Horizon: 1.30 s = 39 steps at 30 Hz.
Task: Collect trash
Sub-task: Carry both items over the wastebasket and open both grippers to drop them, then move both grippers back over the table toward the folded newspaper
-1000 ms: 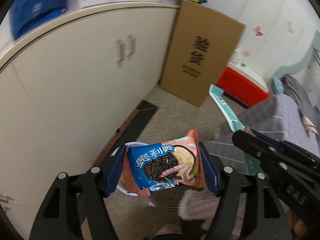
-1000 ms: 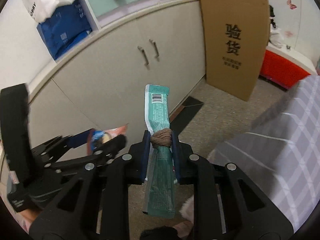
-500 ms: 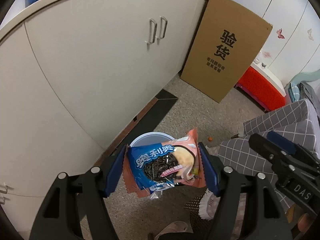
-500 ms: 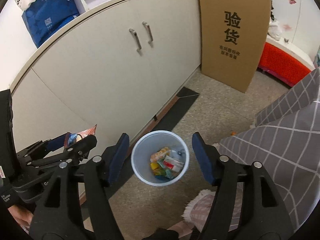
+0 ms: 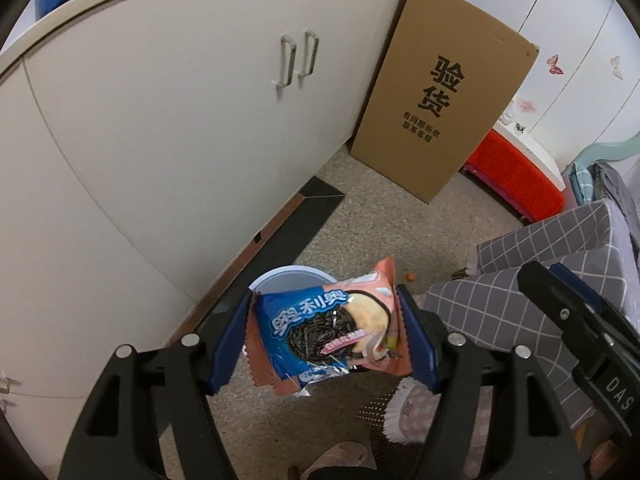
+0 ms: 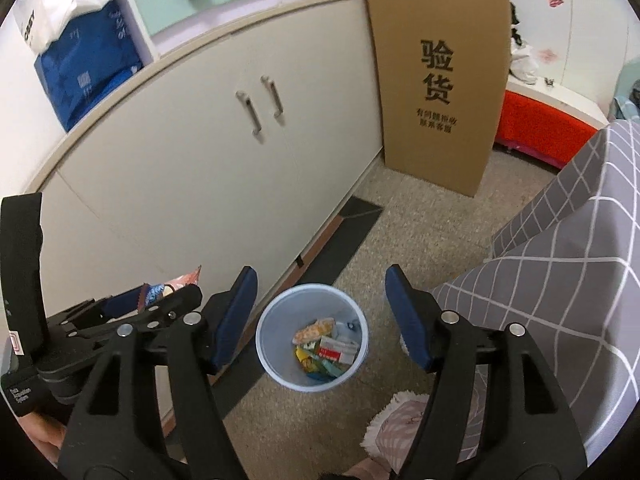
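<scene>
My left gripper [image 5: 323, 316] is shut on a blue and pink cookie wrapper [image 5: 320, 332], gripped by its two side edges. It hangs above the near rim of a pale blue bin [image 5: 292, 274] on the floor. In the right wrist view my right gripper [image 6: 320, 292] stands open with nothing between its pads, directly over the bin [image 6: 259, 336]. Several wrappers [image 6: 324, 352] lie at the bin's bottom. The left gripper [image 6: 160, 298] and a corner of the cookie wrapper [image 6: 182, 282] show at the lower left there.
White cabinet doors [image 6: 224, 168] run close along the left of the bin, with a dark floor strip [image 6: 340, 236] at their foot. A tall cardboard box [image 6: 440, 80] and a red box [image 6: 536, 128] stand beyond. A grey checked cover [image 6: 560, 280] and a fluffy slipper [image 6: 400, 428] lie to the right.
My right gripper opened and the green packet it held is gone from between its pads. The bin came into view under both grippers. The left gripper keeps its hold on the cookie wrapper.
</scene>
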Tool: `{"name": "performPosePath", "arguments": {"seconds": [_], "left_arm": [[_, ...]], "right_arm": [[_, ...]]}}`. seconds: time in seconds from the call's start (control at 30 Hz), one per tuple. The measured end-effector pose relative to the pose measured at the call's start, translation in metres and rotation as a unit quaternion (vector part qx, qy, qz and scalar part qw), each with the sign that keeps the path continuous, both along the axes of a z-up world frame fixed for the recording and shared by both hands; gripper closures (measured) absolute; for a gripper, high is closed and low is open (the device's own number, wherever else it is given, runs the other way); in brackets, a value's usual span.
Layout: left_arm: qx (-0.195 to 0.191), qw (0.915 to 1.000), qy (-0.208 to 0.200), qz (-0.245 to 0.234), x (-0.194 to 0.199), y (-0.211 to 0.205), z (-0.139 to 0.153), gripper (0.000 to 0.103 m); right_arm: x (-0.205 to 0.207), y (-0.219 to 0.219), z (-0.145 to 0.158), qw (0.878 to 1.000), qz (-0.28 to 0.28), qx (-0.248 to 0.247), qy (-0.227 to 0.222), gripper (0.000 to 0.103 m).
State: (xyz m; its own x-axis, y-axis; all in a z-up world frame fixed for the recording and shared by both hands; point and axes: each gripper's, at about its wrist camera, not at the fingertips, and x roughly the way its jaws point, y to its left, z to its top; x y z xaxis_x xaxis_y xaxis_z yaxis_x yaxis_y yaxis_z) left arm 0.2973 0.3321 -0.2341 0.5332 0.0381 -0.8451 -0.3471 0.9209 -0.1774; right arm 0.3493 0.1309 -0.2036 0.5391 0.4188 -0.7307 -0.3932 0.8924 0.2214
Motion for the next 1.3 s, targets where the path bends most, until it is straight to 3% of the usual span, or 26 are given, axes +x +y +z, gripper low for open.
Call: {"name": "performPosePath", "arguments": {"seconds": [0.07, 0.23, 0.43, 0.77, 0.93, 1.13, 1.3], "left_arm": [[-0.007, 0.9999, -0.007, -0.003, 0.002, -0.002, 0.004, 0.033], [-0.022, 0.9993, -0.016, 0.025, 0.002, 0.002, 0.01, 0.016], [-0.029, 0.9985, -0.022, 0.042, -0.008, 0.0, 0.018, 0.016], [-0.004, 0.9983, -0.057, 0.009, -0.016, -0.048, 0.062, 0.016], [-0.002, 0.9963, -0.084, -0.019, -0.016, -0.089, 0.089, 0.016], [-0.058, 0.9884, -0.113, -0.083, 0.002, -0.174, 0.118, 0.016], [-0.098, 0.9791, -0.107, -0.143, 0.027, -0.258, 0.123, 0.016]], "right_arm": [[0.0, -0.004, 0.003, 1.0, -0.01, 0.009, -0.006, 0.037], [-0.002, -0.012, 0.008, 1.0, -0.02, 0.019, -0.007, 0.037], [-0.007, -0.02, 0.016, 0.999, -0.02, 0.029, -0.004, 0.037], [-0.022, -0.06, 0.045, 0.998, -0.037, 0.052, -0.018, 0.037], [-0.028, -0.105, 0.07, 0.995, -0.061, 0.073, -0.036, 0.037], [-0.033, -0.189, 0.099, 0.989, -0.107, 0.077, -0.071, 0.036], [-0.032, -0.277, 0.109, 0.98, -0.164, 0.066, -0.087, 0.036]]}}
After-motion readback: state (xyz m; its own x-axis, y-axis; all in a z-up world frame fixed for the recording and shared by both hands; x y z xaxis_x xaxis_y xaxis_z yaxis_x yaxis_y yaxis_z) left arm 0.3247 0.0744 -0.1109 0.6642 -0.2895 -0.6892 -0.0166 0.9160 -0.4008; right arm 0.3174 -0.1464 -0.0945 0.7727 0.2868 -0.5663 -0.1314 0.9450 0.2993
